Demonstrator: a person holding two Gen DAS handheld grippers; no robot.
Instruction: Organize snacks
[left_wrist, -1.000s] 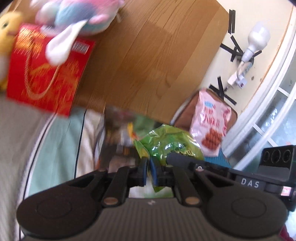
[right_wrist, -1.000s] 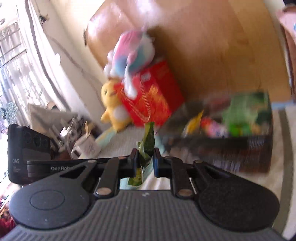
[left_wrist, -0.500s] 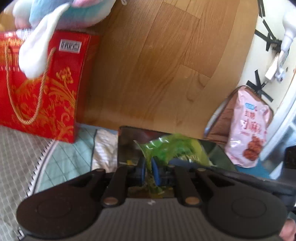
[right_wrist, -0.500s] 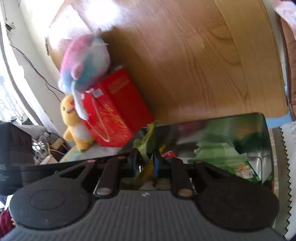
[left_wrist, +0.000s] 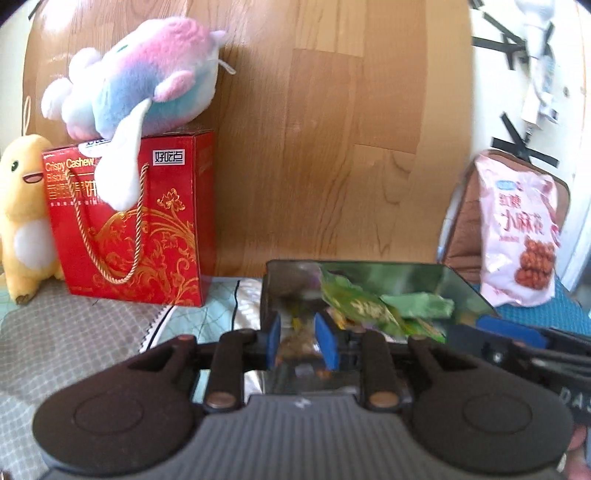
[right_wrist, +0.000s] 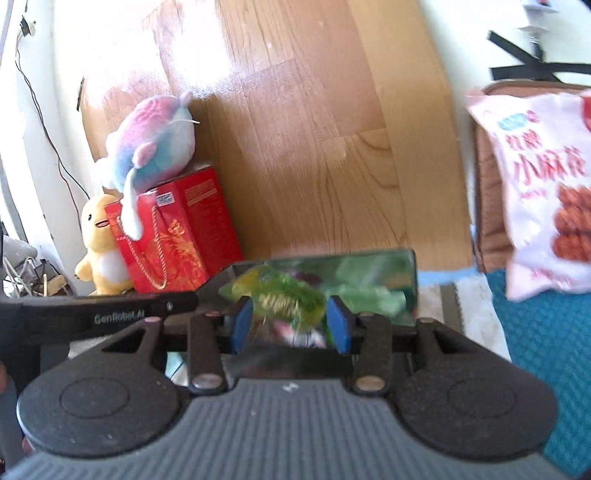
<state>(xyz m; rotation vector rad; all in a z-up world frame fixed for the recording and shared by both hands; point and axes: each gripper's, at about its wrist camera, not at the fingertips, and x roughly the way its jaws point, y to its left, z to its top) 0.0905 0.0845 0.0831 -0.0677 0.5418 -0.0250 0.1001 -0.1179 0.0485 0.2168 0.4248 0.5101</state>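
A shiny metal box (left_wrist: 458, 284) holds several snack packets. A green snack bag (left_wrist: 362, 306) lies in the box on top of them; it also shows in the right wrist view (right_wrist: 280, 291), blurred. My left gripper (left_wrist: 301, 341) is open over the box's near left side, with nothing between its blue pads. My right gripper (right_wrist: 290, 325) is open wide just above the green bag, not gripping it. The metal box (right_wrist: 408, 266) sits right under both grippers.
A red gift box (left_wrist: 140, 225) stands left of the metal box with a pink-blue plush (left_wrist: 140, 81) on top and a yellow plush (left_wrist: 22, 210) beside it. A pink snack bag (left_wrist: 517, 229) leans on a brown cushion at the right. A wooden board stands behind.
Both grippers were shut on the green bag while they carried it over the metal box. Both have opened and the bag has dropped into the box.
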